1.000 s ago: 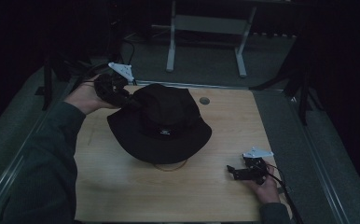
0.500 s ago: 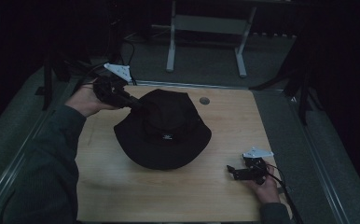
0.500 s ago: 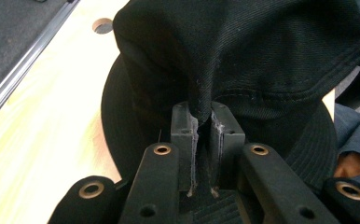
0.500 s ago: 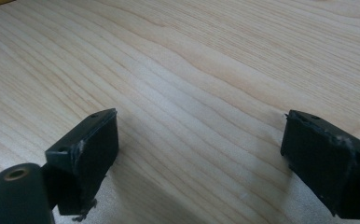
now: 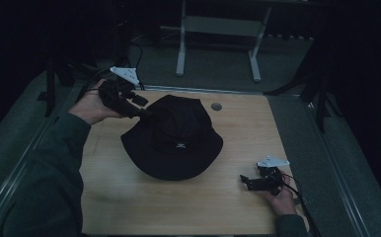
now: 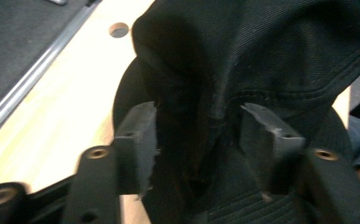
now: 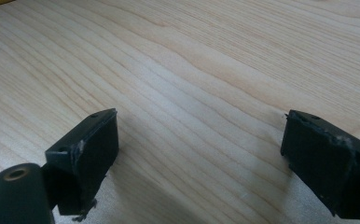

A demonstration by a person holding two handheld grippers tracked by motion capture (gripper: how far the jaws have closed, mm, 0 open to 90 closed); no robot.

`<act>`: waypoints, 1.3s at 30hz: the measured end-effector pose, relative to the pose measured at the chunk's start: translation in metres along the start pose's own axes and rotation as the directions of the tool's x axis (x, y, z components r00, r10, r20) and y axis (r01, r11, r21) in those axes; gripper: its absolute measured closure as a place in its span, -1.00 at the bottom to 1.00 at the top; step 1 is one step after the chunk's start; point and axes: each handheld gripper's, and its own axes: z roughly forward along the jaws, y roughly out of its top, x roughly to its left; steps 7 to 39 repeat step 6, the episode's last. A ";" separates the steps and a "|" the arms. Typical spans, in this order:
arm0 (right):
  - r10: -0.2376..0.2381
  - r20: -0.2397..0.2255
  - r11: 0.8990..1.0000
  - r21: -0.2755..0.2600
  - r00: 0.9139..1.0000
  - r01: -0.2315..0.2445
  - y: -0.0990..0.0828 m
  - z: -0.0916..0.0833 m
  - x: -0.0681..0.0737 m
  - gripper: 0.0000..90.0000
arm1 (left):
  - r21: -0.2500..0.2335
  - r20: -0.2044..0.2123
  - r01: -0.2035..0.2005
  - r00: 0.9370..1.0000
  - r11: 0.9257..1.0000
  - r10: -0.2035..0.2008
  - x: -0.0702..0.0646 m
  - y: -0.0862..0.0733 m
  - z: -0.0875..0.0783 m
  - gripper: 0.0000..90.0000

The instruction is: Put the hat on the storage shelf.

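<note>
**Hat released at the crown, both grippers open**

Hat (image 5: 173, 138): black bucket type, lying brim-down at the centre of the wooden worktop (image 5: 129, 202). A small pale label sits on the side of the crown facing 6 o'clock. The crown is dented on its 10 o'clock side. In the left gripper view, the hat (image 6: 262, 56) shows a folded ridge of fabric running between the fingers.

Left gripper (image 5: 141, 107): held in the person's left hand (image 5: 91, 106) at the 10 o'clock edge of the hat, pointing toward 4 o'clock. Its fingers (image 6: 136, 140) have just been opening and now stand wide apart. The fold of crown fabric lies between them, but the pads do not press on it.

Right gripper (image 5: 245, 181): resting low on the worktop at 4 o'clock from the hat, well apart from the brim, held in the right hand (image 5: 280, 197) and pointing toward 9 o'clock. In the right gripper view its fingers (image 7: 87, 154) stand wide open over bare wood, with nothing between them.

Round hole (image 5: 216, 106): set in the worktop just beyond the hat at 1 o'clock.
</note>
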 end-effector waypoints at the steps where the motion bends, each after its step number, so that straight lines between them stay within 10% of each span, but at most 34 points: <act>1: 0.000 0.000 1.000 0.000 1.000 0.000 0.000 0.000 0.000 -0.75 | 0.006 -0.015 0.006 1.000 1.000 -0.006 0.001 -0.001 -0.001 -0.10; 39: 0.000 0.000 1.000 -0.001 1.000 0.000 0.000 0.000 0.000 -0.75 | -0.022 -0.048 0.050 0.998 0.998 -0.051 0.008 -0.012 -0.012 -0.22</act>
